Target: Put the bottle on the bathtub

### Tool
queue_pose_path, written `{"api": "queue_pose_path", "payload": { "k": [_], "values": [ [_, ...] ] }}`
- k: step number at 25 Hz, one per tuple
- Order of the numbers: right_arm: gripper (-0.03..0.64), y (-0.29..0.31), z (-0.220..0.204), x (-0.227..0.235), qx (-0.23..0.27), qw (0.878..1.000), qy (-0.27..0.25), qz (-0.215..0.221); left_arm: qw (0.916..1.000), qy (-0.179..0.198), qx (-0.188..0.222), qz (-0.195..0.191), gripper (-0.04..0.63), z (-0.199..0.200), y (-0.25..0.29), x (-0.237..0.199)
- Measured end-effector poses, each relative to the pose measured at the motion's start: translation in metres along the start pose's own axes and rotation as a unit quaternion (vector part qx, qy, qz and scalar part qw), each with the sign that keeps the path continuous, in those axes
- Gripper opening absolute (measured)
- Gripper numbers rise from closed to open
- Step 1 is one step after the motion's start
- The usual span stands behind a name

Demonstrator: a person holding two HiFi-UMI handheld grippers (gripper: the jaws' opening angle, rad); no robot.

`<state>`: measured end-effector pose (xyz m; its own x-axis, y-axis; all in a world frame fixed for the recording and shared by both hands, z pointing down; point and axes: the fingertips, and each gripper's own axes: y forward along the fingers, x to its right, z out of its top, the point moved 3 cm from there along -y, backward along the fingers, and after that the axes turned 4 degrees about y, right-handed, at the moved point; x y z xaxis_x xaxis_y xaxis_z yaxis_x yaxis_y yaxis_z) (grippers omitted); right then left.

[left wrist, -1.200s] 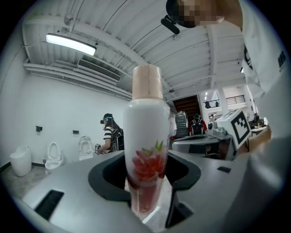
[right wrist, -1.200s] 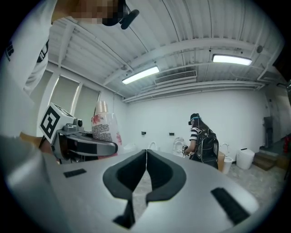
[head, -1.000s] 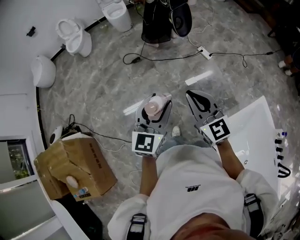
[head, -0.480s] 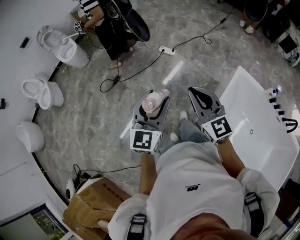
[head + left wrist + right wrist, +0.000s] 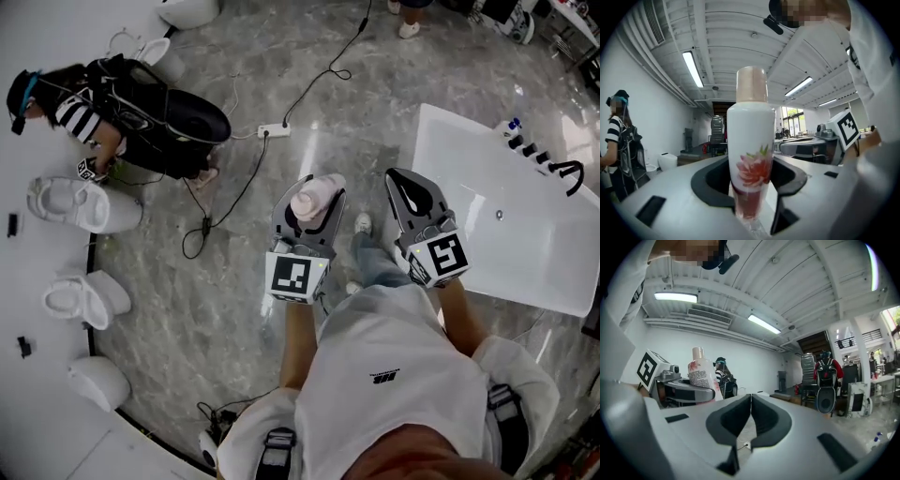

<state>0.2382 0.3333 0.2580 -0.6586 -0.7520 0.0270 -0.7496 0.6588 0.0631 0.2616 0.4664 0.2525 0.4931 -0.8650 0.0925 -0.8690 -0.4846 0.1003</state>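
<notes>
In the head view, the bottle is carried cap-up in the left hand-held gripper, left of the bathtub and over open floor, probably so that it can be set down standing. The tub's near rim lies just beyond the right hand-held gripper. In the left gripper view, the jaws are seen clamped on the bottle's lower body. In the right gripper view, the jaws are pressed together on nothing, so little is judged to obstruct the crossing.
</notes>
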Motion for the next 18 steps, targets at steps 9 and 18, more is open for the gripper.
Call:
{"api": "queue_pose_path", "payload": {
  "k": [9, 18],
  "values": [
    [-0.005, 0.036, -0.018, 0.053, 0.008, 0.997, 0.001, -0.08, 0.9967, 0.014, 0.009, -0.079, 0.222, -0.015, 0.082, -0.019],
    [-0.005, 0.093, 0.005, 0.171, 0.0, 0.994, 0.002, -0.107, 0.9945, 0.012, -0.006, -0.104, 0.222, 0.008, 0.217, -0.043]
  ]
}}
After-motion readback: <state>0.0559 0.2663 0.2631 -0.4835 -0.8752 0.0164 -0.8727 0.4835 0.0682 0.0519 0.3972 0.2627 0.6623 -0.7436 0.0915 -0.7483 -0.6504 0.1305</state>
